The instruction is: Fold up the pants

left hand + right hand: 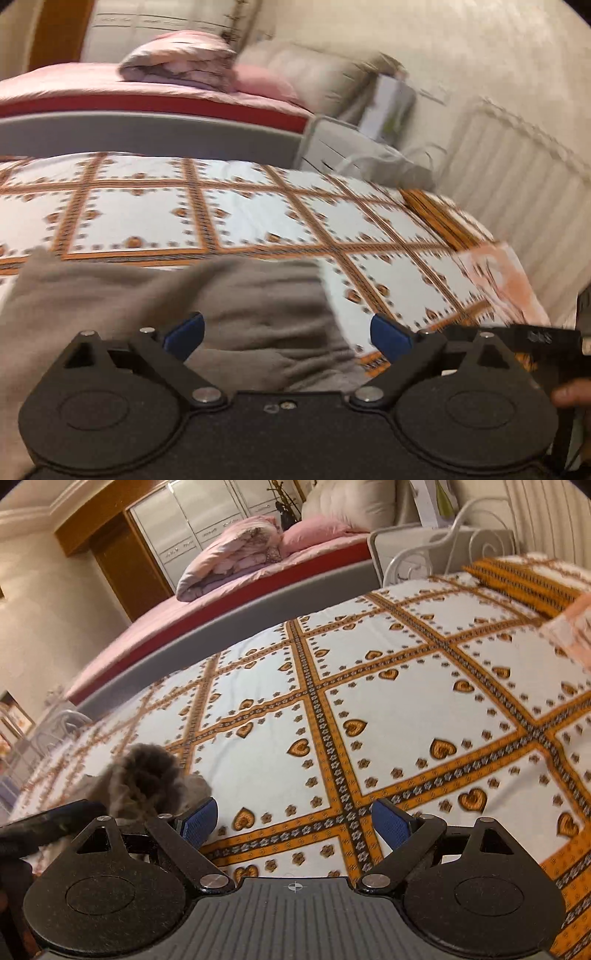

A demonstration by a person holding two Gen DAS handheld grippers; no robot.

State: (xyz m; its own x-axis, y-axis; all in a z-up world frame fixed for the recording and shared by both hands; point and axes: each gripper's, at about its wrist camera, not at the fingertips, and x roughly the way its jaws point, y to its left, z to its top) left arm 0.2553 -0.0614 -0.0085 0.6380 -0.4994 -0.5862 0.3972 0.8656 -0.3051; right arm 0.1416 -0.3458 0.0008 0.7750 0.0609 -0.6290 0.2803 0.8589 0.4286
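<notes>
Left gripper (288, 334) stood wide open over grey pants (147, 295) at lower frame, holding nothing. Right gripper (295, 825) wide open, empty, above patterned bedspread (406, 701).

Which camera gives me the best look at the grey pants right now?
The left wrist view. There the grey pants spread across the lower frame on the patterned bedspread, slightly blurred. The right wrist view catches only a bunched, blurry grey clump at its lower left, partly behind the gripper's frame.

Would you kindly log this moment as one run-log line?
left tongs: open, above grey pants | right tongs: open, empty | pants on patterned bedspread
</notes>
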